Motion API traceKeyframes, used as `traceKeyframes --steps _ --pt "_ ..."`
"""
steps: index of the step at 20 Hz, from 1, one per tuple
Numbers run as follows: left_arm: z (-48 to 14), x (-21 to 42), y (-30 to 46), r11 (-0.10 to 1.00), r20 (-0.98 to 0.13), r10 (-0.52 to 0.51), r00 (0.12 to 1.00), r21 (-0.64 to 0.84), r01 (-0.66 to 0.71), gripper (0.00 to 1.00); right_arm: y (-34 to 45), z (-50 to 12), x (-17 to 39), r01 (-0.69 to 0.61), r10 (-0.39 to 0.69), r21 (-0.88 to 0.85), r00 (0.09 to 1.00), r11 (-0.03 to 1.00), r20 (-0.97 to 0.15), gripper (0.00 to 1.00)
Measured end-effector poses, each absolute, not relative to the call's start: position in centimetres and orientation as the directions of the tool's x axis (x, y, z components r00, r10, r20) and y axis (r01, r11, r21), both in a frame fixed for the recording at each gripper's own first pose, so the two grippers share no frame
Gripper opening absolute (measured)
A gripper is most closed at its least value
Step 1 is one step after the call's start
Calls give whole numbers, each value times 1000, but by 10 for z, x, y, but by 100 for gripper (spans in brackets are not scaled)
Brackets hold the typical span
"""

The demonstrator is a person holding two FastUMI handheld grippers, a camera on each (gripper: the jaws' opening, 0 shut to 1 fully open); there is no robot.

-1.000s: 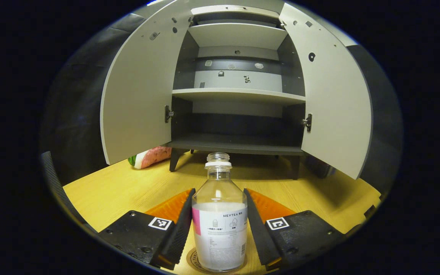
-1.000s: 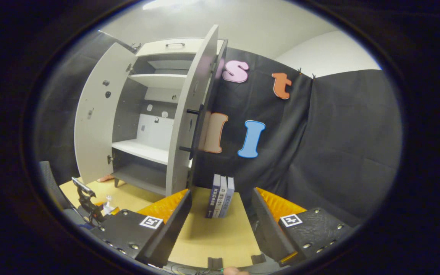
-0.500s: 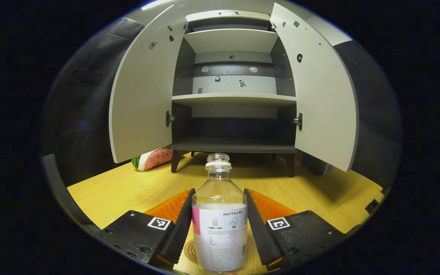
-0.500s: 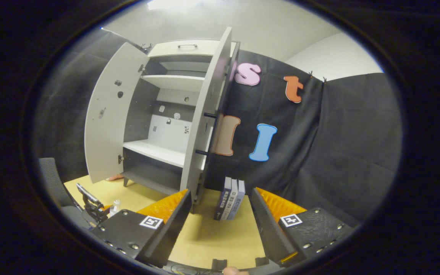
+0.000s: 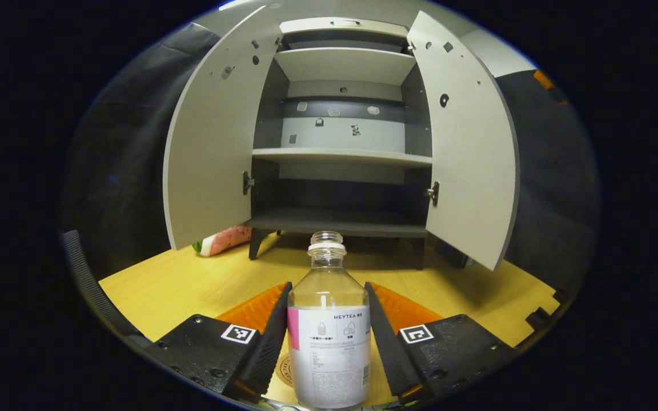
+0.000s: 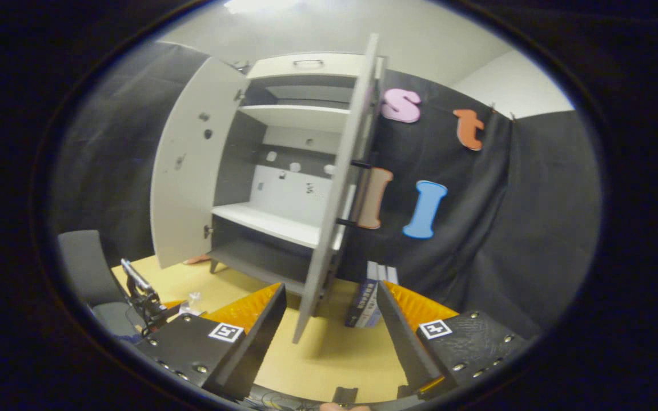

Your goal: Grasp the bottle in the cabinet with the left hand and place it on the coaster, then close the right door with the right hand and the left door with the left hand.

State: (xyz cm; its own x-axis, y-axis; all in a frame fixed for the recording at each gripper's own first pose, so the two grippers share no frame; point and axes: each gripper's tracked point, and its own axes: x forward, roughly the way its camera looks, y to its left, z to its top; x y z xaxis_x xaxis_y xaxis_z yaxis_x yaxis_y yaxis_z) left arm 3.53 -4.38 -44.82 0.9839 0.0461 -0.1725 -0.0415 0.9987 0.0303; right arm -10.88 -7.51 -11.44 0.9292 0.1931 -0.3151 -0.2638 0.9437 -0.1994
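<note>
Bottle label, small print illegible

We see a light wooden desk under everything. On it, far back at the left, lies a watermelon-slice toy, partly hidden. In the right gripper view a few books stand upright on the desk against the black cloth wall; a grey chair sits at the left edge.
</note>
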Motion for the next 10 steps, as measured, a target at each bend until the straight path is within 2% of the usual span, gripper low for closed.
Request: traceKeyframes --steps 2,5,10 --pt "-422 32 -54 1000 -137 -10 990 16 12 76 -17 -117 -106 -407 338 -176 884 896 -323 96" --pt "-385 19 -67 994 -93 -97 991 38 101 76 46 -121 -84 -541 471 -176 821 822 -321 94" --pt "-326 3 -79 981 -22 -184 983 63 185 76 89 -176 -46 -627 541 -109 736 771 -407 96"
